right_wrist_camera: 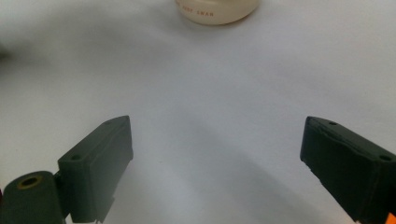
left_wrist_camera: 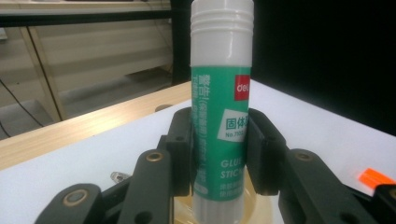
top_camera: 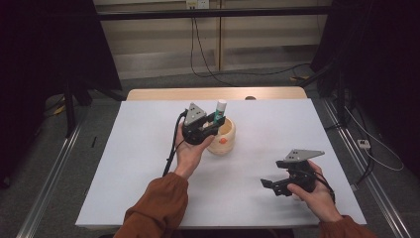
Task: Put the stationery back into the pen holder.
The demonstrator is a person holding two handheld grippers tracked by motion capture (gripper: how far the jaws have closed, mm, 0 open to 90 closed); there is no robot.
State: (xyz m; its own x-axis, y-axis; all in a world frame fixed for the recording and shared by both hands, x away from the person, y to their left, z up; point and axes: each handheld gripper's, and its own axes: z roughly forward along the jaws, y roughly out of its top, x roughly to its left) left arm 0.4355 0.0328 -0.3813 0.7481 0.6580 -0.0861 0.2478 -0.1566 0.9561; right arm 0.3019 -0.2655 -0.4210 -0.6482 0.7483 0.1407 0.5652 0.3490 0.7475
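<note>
A green-and-white glue stick (top_camera: 220, 110) stands upright in my left gripper (top_camera: 214, 120), whose jaws are shut on its body just above a cream-coloured cup (top_camera: 224, 139). In the left gripper view the glue stick (left_wrist_camera: 221, 116) has a white cap and a red logo, both pads press its sides, and its lower end hangs over the cup's rim (left_wrist_camera: 261, 210). My right gripper (top_camera: 269, 185) rests low over the white table (top_camera: 148, 163) at the front right, open, with bare table between its fingers (right_wrist_camera: 100, 163). The cup's base (right_wrist_camera: 217, 11) shows far ahead of it.
A wooden strip (top_camera: 163, 93) borders the table's far edge. Cables run across the floor (top_camera: 247, 74) behind. Metal rails (top_camera: 54, 163) flank both sides of the table. An orange mark (top_camera: 224, 141) sits on the cup's side.
</note>
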